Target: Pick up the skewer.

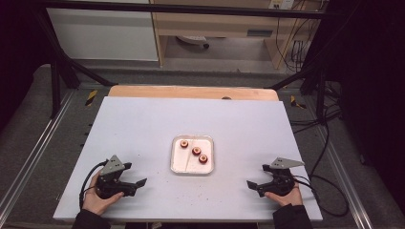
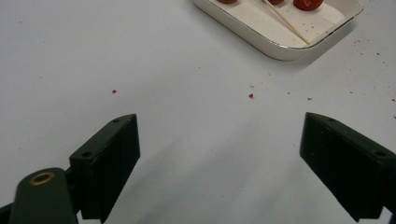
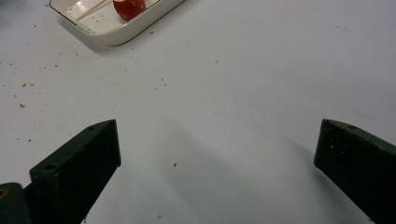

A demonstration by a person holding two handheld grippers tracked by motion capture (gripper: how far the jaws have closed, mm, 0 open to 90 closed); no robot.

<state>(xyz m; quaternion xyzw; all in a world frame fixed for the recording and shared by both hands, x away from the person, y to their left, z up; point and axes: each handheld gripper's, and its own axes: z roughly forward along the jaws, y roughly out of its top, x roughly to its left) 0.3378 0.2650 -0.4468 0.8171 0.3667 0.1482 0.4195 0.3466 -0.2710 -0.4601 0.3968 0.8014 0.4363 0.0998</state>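
A white tray (image 1: 192, 168) lies mid-table with three red round fruit pieces (image 1: 196, 151) in a row and a thin wooden skewer (image 2: 286, 21) beside them. My left gripper (image 1: 135, 184) rests on the table near the front left, held by a hand, jaws wide apart with nothing between them. At the front right my right gripper (image 1: 256, 177) is open too, bare table between its jaws. In the left gripper view the tray (image 2: 280, 44) sits ahead to the right; in the right gripper view the tray (image 3: 116, 35) with one red fruit piece (image 3: 129, 8) lies ahead to the left.
The white tabletop (image 1: 143, 129) carries small red crumbs around the tray. A wooden board edge (image 1: 191, 92) borders the far side. Black cables (image 1: 329, 143) trail off to the right, and metal frame rails (image 1: 28, 162) run along both sides.
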